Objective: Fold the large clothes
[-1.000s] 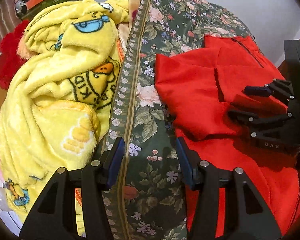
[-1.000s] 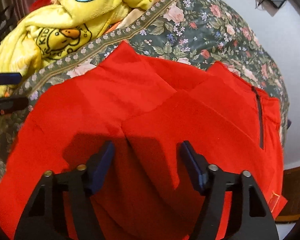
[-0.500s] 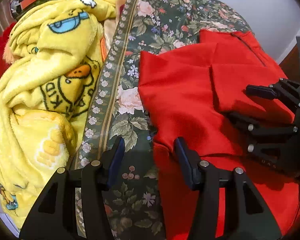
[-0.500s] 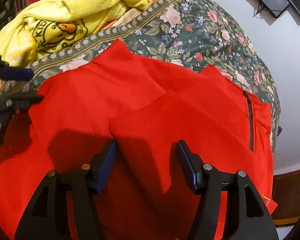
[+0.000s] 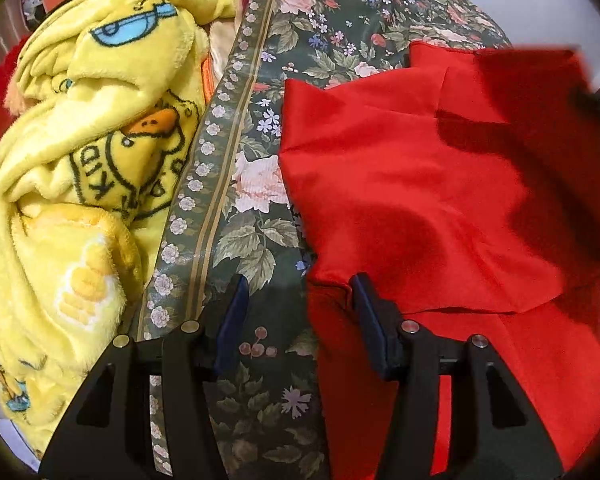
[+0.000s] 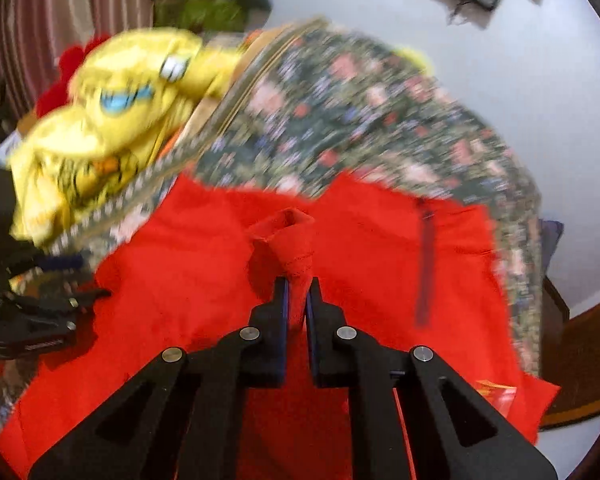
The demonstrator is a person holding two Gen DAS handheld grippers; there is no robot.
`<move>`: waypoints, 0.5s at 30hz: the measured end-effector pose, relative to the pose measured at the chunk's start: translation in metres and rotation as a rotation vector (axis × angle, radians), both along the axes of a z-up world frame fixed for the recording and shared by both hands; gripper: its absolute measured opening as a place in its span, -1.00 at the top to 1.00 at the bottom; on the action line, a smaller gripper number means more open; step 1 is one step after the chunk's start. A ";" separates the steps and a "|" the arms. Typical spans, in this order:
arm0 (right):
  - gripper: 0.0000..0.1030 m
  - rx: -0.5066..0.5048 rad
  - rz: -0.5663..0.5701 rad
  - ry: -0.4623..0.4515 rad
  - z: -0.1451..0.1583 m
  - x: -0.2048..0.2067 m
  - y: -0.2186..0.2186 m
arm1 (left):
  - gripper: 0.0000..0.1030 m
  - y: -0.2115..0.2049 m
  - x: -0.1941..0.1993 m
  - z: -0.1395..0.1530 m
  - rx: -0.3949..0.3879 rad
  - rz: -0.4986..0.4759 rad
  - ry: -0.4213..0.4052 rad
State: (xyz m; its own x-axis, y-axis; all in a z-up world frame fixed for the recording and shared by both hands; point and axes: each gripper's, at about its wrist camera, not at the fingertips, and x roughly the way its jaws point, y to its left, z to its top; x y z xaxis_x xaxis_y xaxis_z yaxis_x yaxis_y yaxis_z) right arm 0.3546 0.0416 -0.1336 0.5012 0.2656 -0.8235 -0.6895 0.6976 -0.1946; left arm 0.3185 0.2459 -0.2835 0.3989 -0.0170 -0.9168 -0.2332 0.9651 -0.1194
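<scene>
From the left wrist, the left hand-held gripper (image 5: 296, 316) hangs wide open, holding nothing, astride the near left edge of the red garment (image 5: 440, 208), probably placed to pin or take that edge; the garment lies on the floral bedspread (image 5: 260, 208), a yellow blanket (image 5: 80, 184) heaped alongside. From the right wrist, blurred, the right hand-held gripper (image 6: 297, 292) is nearly closed, pinching a raised bunch of red cloth, seemingly to carry a fold across; a dark zip (image 6: 424, 264) shows beyond.
</scene>
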 end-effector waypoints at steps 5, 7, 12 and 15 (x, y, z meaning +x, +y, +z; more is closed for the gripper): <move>0.87 0.123 -0.077 -0.082 0.068 0.013 -0.049 | -0.02 0.000 0.003 0.014 -0.008 0.024 0.025; 0.87 0.167 -0.111 -0.116 0.092 0.015 -0.072 | -0.02 -0.002 0.004 0.029 -0.022 0.037 -0.015; 0.87 0.227 -0.201 -0.147 0.117 0.021 -0.125 | -0.02 -0.016 0.013 0.060 -0.022 0.029 -0.078; 0.87 0.254 -0.253 -0.128 0.113 0.024 -0.157 | -0.02 -0.037 0.021 0.055 0.003 -0.016 -0.047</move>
State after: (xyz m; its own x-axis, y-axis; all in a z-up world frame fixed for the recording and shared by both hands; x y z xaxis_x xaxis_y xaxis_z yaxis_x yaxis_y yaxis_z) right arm 0.3782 -0.1154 -0.0206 0.6715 0.3078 -0.6740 -0.4706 0.8798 -0.0671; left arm 0.3390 0.2093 -0.2280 0.4416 -0.0208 -0.8970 -0.2117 0.9691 -0.1266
